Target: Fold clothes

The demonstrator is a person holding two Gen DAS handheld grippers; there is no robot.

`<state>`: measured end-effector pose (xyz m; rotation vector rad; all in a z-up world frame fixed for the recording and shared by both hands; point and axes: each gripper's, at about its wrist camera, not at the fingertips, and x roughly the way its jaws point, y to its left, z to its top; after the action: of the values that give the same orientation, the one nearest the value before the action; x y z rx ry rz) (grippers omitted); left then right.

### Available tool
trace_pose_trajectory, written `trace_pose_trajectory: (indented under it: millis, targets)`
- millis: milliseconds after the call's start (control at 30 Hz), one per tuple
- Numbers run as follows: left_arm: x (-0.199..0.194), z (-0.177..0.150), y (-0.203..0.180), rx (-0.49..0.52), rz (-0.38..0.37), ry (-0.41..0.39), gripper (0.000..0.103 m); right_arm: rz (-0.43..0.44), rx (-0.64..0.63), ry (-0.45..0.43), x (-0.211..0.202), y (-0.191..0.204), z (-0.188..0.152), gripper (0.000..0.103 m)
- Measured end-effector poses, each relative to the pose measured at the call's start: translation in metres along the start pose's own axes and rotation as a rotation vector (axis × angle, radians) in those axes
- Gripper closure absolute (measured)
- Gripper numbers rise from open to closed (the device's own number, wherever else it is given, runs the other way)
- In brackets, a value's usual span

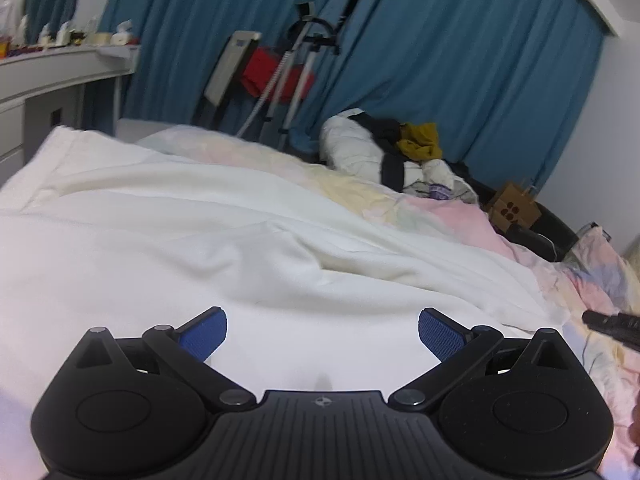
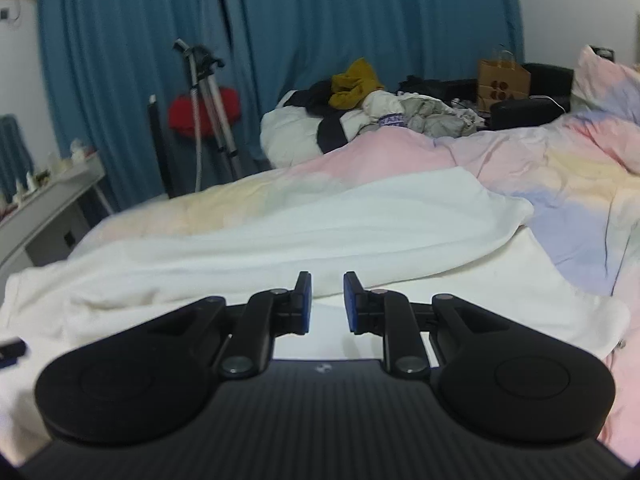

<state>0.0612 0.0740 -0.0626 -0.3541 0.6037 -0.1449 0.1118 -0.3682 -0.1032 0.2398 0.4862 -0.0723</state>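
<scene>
The white garment lies spread and rumpled on the near part of the bed, soft, light and limp, best pinched at an edge or corner, with the left gripper spread wide and the right gripper narrowly parted, both empty.

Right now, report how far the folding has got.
Done: the white garment lies spread on the pastel duvet, one layer apparently turned over. In hand: nothing; left gripper and right gripper are open above it. Left: remaining folds, plus the clothes pile.
</scene>
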Motion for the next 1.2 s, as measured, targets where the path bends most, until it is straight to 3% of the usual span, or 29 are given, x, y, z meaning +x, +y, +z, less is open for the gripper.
trace_pose_trajectory:
  millis: [67,133,233,267,400,633,733,800,1033,1200]
  targets:
    - [-0.014,0.005,0.019,-0.064,0.033,0.012,0.000,0.017,0.023,0.007,-0.001,-0.006,-0.002,0.079]
    - [-0.028,0.010,0.039,-0.127,0.065,0.024,0.000,0.017,0.026,0.018,0.000,-0.010,-0.005,0.054]
    - [-0.049,0.017,0.068,-0.223,0.114,0.042,0.000,-0.005,0.044,0.039,0.004,-0.016,-0.010,0.030]
    - [-0.056,0.020,0.077,-0.255,0.130,0.048,0.000,-0.014,0.064,0.047,0.005,-0.020,-0.011,0.027]
    - [-0.070,0.020,0.119,-0.430,0.160,0.071,0.000,-0.060,0.238,0.043,0.007,-0.049,-0.012,0.026]
    - [-0.079,0.010,0.196,-0.787,0.174,0.110,0.001,-0.304,0.700,0.004,-0.015,-0.140,-0.034,0.025]
    - [-0.081,0.000,0.220,-0.881,0.157,0.082,0.001,-0.371,0.863,0.039,-0.020,-0.176,-0.054,0.024]
    - [-0.077,-0.001,0.231,-0.919,0.123,0.068,0.002,-0.368,0.946,0.050,-0.020,-0.196,-0.065,0.024]
    - [-0.056,-0.006,0.244,-0.981,-0.032,0.053,0.013,-0.395,0.960,-0.011,-0.011,-0.235,-0.083,0.025]
    - [-0.045,-0.008,0.243,-0.975,-0.063,0.034,0.018,-0.296,1.014,0.001,0.000,-0.244,-0.099,0.027]
